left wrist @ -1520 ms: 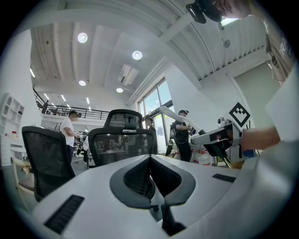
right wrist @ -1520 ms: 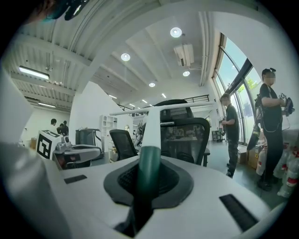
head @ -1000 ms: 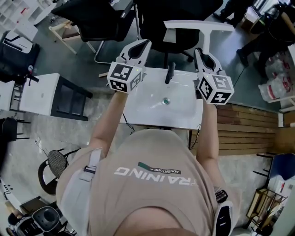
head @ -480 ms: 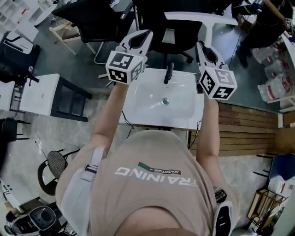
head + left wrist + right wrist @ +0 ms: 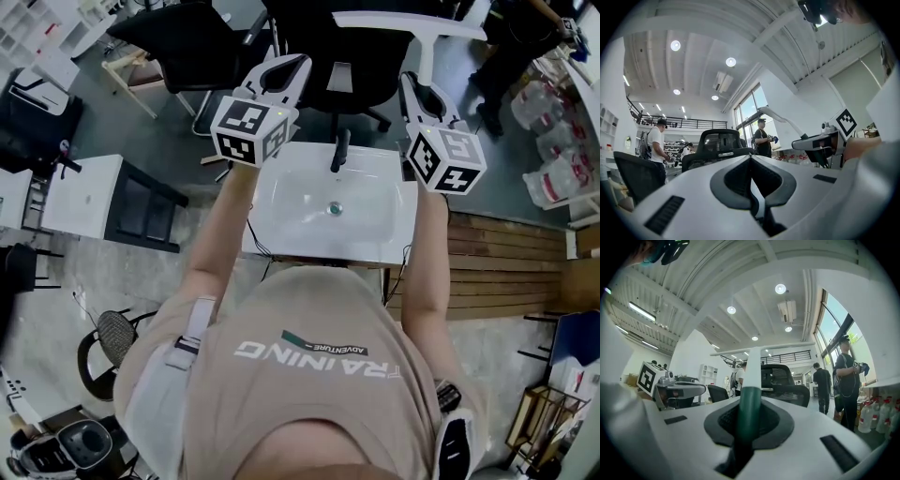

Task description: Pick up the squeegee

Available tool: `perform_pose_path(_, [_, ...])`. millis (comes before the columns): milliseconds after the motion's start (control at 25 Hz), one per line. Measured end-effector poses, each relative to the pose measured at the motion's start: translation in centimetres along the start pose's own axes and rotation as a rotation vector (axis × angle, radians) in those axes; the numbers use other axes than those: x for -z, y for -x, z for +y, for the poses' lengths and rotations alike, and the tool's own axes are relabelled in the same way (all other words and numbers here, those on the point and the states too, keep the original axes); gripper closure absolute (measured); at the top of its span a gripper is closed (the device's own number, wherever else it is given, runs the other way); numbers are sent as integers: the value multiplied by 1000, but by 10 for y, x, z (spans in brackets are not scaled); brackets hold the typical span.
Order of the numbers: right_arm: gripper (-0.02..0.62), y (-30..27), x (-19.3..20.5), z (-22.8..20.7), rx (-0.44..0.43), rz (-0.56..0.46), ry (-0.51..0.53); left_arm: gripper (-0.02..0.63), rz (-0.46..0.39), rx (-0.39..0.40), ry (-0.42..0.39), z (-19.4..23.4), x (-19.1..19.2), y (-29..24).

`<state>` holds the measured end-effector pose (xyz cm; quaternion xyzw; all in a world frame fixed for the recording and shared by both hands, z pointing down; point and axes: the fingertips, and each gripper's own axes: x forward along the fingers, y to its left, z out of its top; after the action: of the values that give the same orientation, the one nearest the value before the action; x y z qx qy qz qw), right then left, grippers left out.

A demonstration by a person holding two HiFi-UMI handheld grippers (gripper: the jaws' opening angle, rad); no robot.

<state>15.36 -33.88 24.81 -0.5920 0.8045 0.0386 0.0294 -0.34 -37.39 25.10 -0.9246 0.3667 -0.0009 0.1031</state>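
The squeegee [image 5: 405, 22] has a long white blade and a white stem that ends in a green handle [image 5: 749, 416]. My right gripper [image 5: 420, 94] is shut on that handle and holds the squeegee upright, blade topmost, above the far right corner of the white sink [image 5: 375, 234]. In the right gripper view the blade [image 5: 761, 348] runs level across the stem. My left gripper [image 5: 281, 80] hovers over the sink's far left corner, its jaws shut with nothing between them [image 5: 751, 160]. From the left gripper view I see the right gripper [image 5: 820, 143] with the squeegee [image 5: 780, 117] rising from it.
A black faucet [image 5: 339, 150] stands at the sink's far edge and a drain [image 5: 335, 208] sits mid-basin. A black office chair [image 5: 352, 66] is just beyond the sink. A white table [image 5: 84, 192] is at the left, wooden slats [image 5: 506, 262] at the right. People stand in the background [image 5: 846, 380].
Both grippers have risen together, shifting toward the top of the head view. The squeegee went up with the right gripper. The jaws kept their positions.
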Motion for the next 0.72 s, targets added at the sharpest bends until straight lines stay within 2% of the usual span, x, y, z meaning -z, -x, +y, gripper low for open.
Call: perform_pose_path(720, [549, 1, -10, 13, -27, -6, 20, 592, -12, -22, 2, 6, -10, 14])
